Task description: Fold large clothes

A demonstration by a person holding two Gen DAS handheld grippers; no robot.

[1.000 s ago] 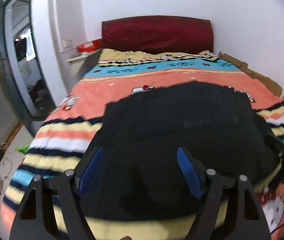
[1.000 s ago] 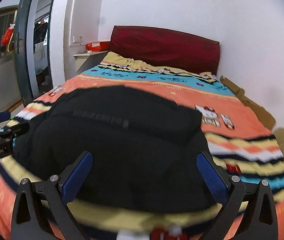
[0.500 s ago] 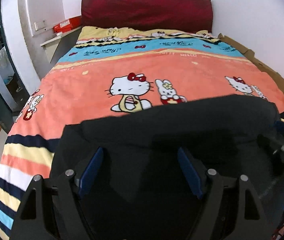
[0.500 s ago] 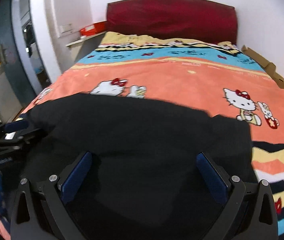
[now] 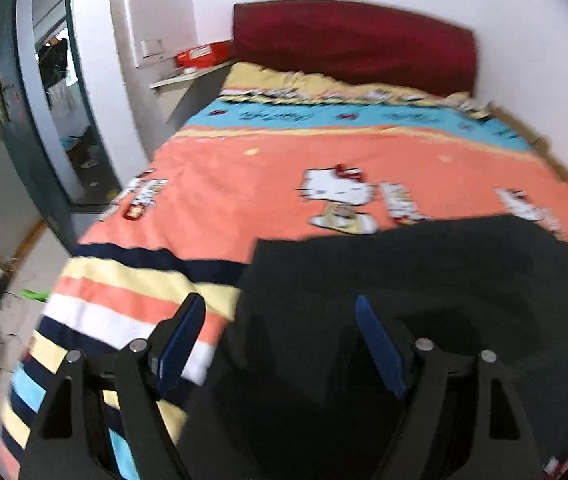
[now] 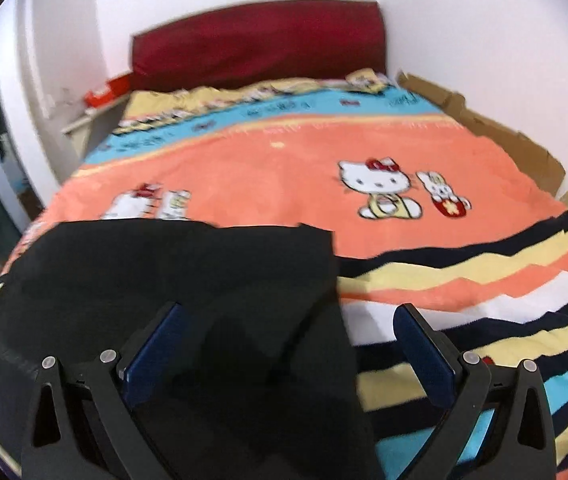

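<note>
With both claws wide open and holding nothing, my left gripper and right gripper hover over the black fabric garment lying on the striped cartoon-print blanket. Grabbing blanket too could drag everything.

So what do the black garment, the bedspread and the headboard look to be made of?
Black garment: matte cloth, lies limp and flat; weave blurred.
Bedspread: soft fleece-like fabric, probably; fuzzy matte surface with printed cartoons.
Headboard: dark red fabric or velvet padding, judging by its faint sheen and bulge.
</note>
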